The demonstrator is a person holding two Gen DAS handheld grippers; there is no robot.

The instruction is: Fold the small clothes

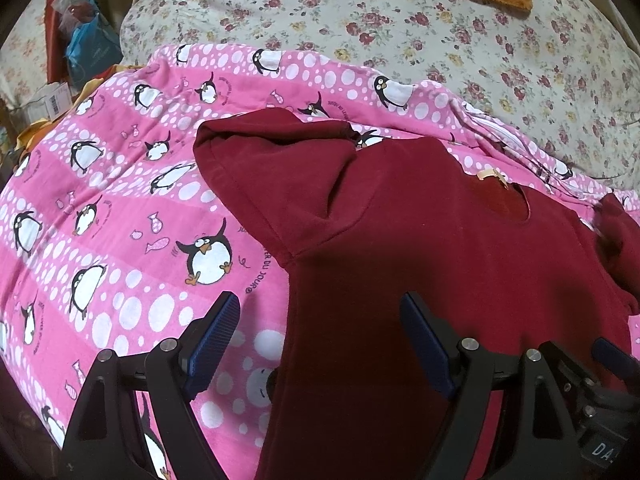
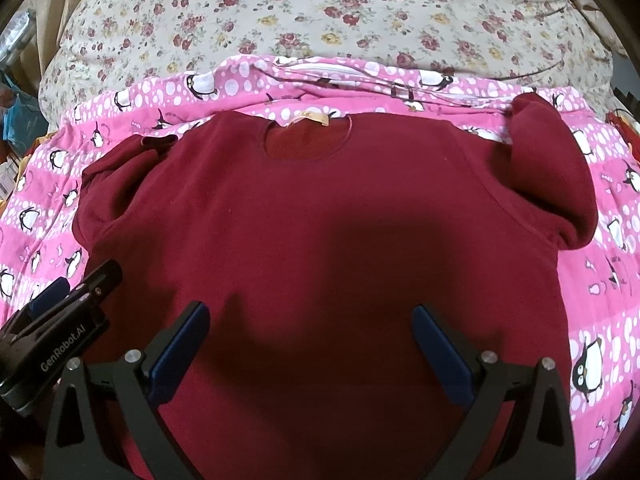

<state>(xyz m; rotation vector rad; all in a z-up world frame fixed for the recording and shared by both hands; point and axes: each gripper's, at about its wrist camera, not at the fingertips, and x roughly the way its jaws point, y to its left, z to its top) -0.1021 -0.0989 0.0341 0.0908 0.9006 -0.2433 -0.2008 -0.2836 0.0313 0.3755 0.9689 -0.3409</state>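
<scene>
Maroon — one shirt (image 2: 320, 208), two sleeves

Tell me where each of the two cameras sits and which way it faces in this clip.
Left wrist: on the left hand-held gripper, jaws open, looking across the left sleeve of the dark red short-sleeved top; the right hand-held gripper shows at the right edge.
Right wrist: on the right hand-held gripper, jaws open, facing the top's neckline squarely; the left gripper's body shows at lower left.
Shared: the top, the pink penguin-print blanket, the floral quilt.
</scene>
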